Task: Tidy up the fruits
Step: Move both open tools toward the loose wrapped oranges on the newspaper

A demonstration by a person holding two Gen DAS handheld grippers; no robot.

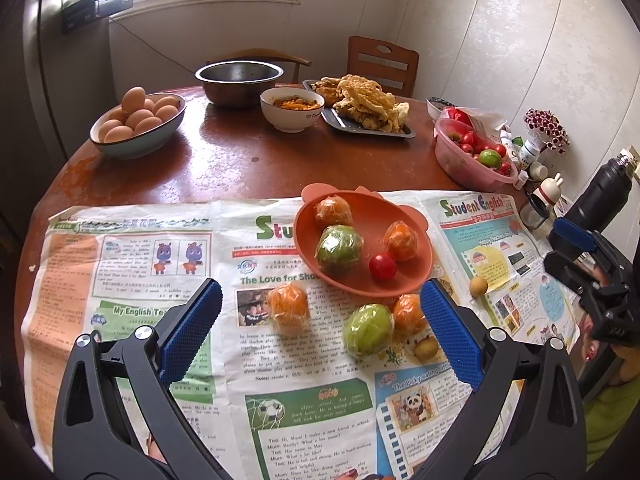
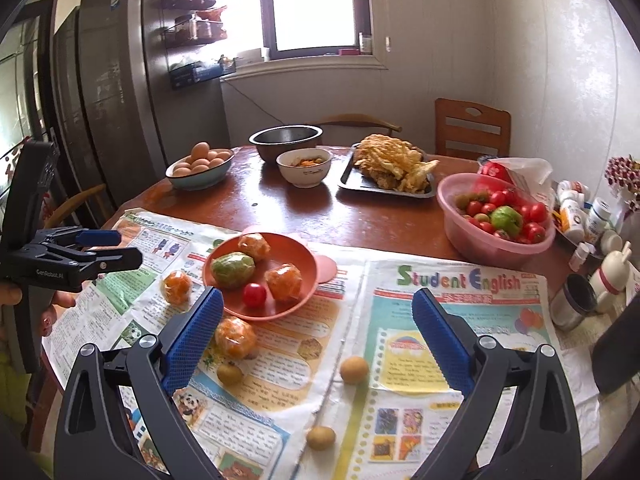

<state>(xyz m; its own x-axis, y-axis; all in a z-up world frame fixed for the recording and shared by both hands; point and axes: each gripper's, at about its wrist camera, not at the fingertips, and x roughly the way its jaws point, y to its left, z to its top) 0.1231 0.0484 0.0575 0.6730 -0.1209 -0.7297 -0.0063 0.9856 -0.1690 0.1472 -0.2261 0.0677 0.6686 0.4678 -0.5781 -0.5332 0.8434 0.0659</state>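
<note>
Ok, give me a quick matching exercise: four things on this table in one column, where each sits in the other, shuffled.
Things:
1. red tomato
2. eggs
3. fried food
4. green fruit among small tomatoes

Places:
A. dark tray at the far side
B. pink basin
C. orange plate on the newspaper
D. pale oval bowl

Pairs: 1-C, 2-D, 3-A, 4-B

orange plate (image 2: 304,258) holding wrapped fruits, newspaper (image 2: 460,320)
</note>
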